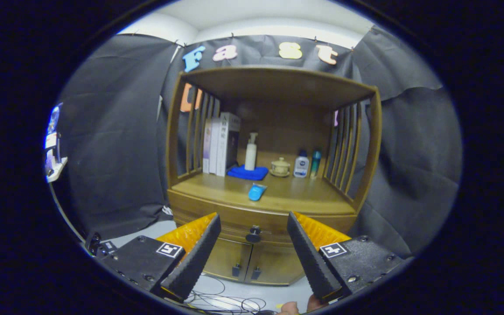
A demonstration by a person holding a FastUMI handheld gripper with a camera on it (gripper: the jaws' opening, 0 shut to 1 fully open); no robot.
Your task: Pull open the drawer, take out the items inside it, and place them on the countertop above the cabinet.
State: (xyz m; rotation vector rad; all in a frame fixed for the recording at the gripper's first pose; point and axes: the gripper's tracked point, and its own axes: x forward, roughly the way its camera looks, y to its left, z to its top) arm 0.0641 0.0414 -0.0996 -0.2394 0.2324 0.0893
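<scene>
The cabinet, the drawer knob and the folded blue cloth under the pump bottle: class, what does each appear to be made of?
Cabinet: likely wood with a satin brown finish; faint grain, soft sheen. Drawer knob, seen between the open gripper fingers: dark, perhaps metal or plastic; too small to tell. Folded blue cloth: soft fabric, matte, rounded folds.

Books (219, 144), pump bottle (250, 152) on blue cloth (247, 173), lidded jar (280, 167), cables (225, 299) on floor

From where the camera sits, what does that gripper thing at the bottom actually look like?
The gripper has two long wedge-shaped fingers with ribbed, toothed inner faces, standing open. Each finger is mounted on a dark, flat block with screws, and each block carries a square black-and-white marker. Thin cables lie on the floor below.
</scene>
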